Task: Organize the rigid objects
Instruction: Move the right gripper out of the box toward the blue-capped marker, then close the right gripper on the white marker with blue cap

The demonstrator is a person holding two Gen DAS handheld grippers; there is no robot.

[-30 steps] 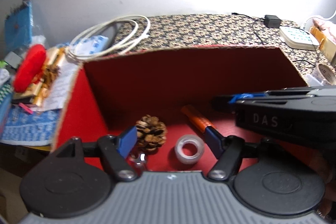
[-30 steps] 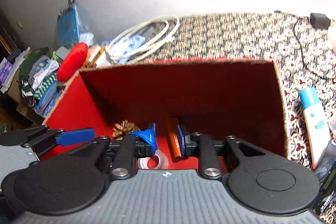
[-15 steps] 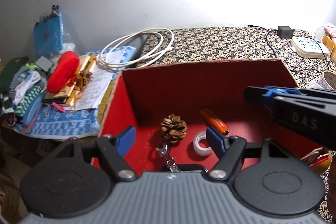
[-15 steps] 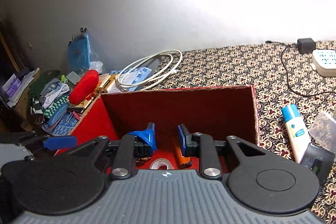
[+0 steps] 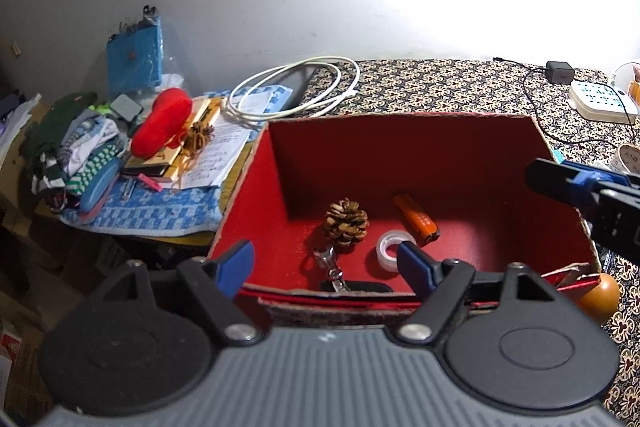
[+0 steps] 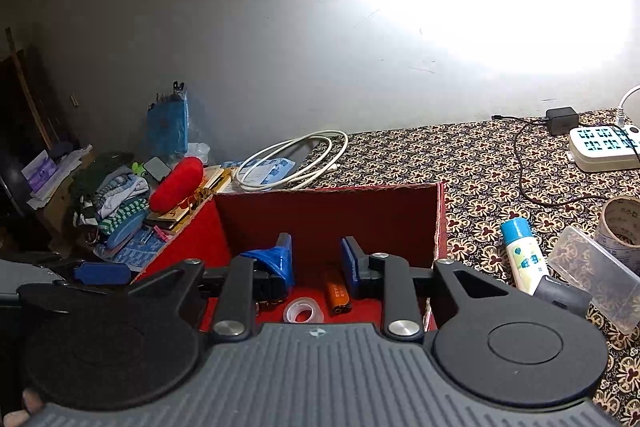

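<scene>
A red open box [image 5: 400, 155] stands on the patterned cloth. In it lie a pine cone [image 5: 346, 223], an orange lighter [image 5: 416, 218], a clear tape roll [image 5: 393, 255] and a metal clasp [image 5: 330, 267]. The box [image 6: 328, 211], the lighter [image 6: 337, 297] and the tape roll [image 6: 303, 311] also show in the right wrist view. My left gripper [image 5: 326, 261] is open and empty above the box's near wall. My right gripper [image 6: 316, 259] is open and empty above the box; it shows at the right of the left wrist view [image 5: 560, 181].
On the cloth right of the box lie a white bottle with a blue cap [image 6: 524, 255], a clear plastic case [image 6: 596, 279], a tape roll [image 6: 622, 223] and a power strip [image 6: 604, 147]. A white cable coil [image 5: 292, 99] and a cluttered pile with a red pouch [image 5: 162, 121] lie left.
Both grippers have risen and drawn back from inside the box, so more of the table and wall shows. The objects in the box have not moved.
</scene>
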